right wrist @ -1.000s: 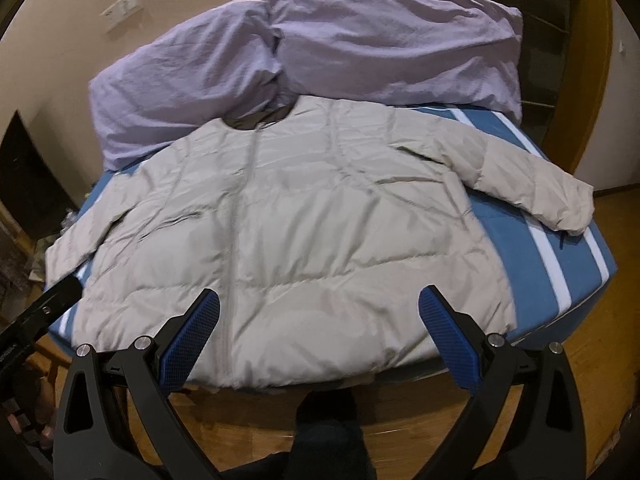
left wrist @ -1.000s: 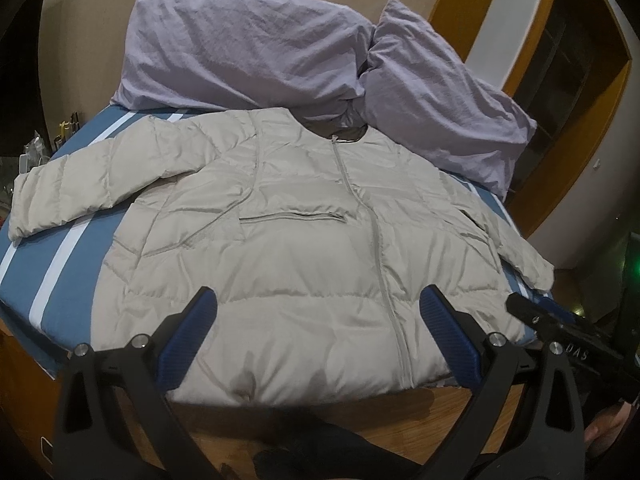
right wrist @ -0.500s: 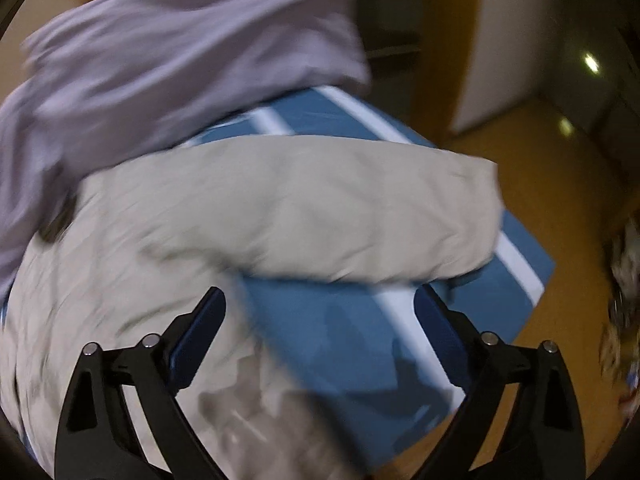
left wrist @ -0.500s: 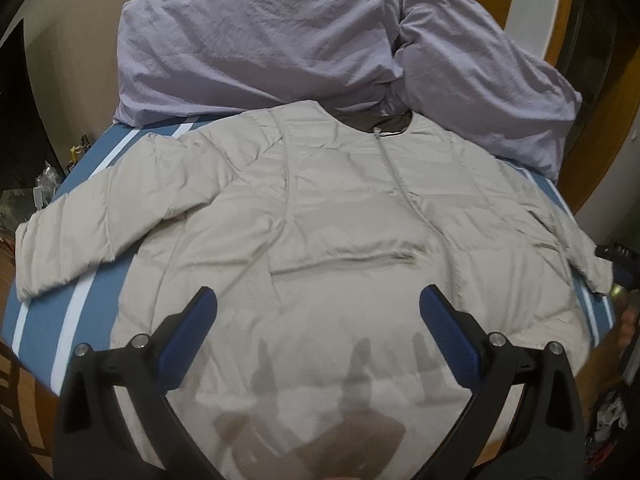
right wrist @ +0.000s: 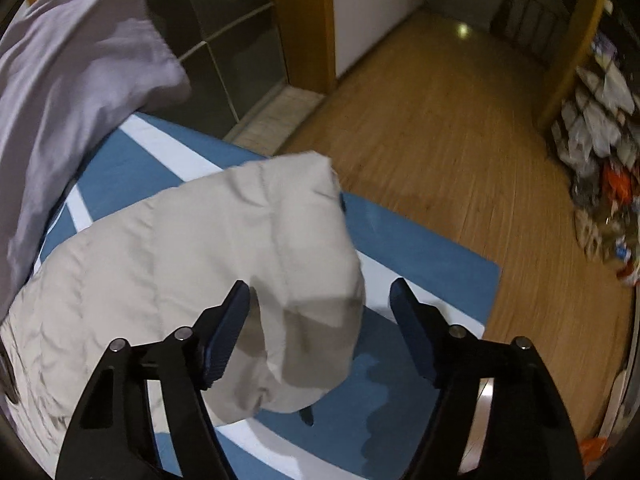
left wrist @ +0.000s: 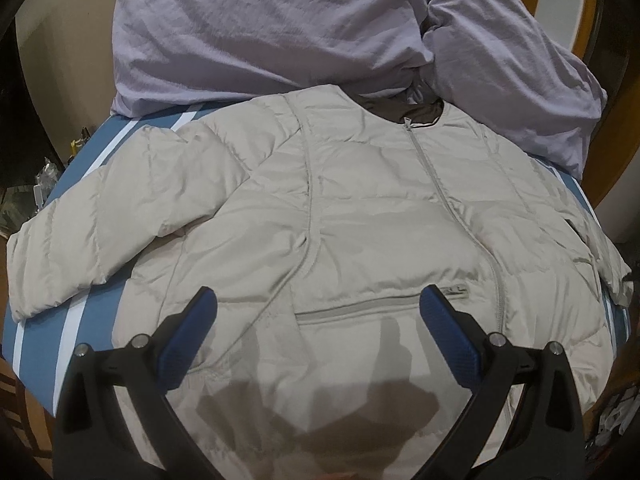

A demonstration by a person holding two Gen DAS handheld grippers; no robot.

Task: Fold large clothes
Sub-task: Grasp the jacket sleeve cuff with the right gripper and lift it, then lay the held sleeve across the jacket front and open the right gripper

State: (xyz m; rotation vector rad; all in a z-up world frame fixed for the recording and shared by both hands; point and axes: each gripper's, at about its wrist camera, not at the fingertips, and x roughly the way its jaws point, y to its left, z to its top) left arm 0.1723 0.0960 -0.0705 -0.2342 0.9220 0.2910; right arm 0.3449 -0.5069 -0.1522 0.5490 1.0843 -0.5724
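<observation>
The jacket (left wrist: 360,240) lies flat on the bed (left wrist: 80,320); pillows (left wrist: 280,28) sit at twelve o'clock, one sleeve (left wrist: 100,220) reaching toward nine.

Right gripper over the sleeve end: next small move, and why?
Probably lower a little and finish closing on the cuff. The right gripper has just been closing, and the beige puffer jacket's sleeve end sits between its jaws, but a gap on the right side shows the pads aren't yet pressing on it.
</observation>
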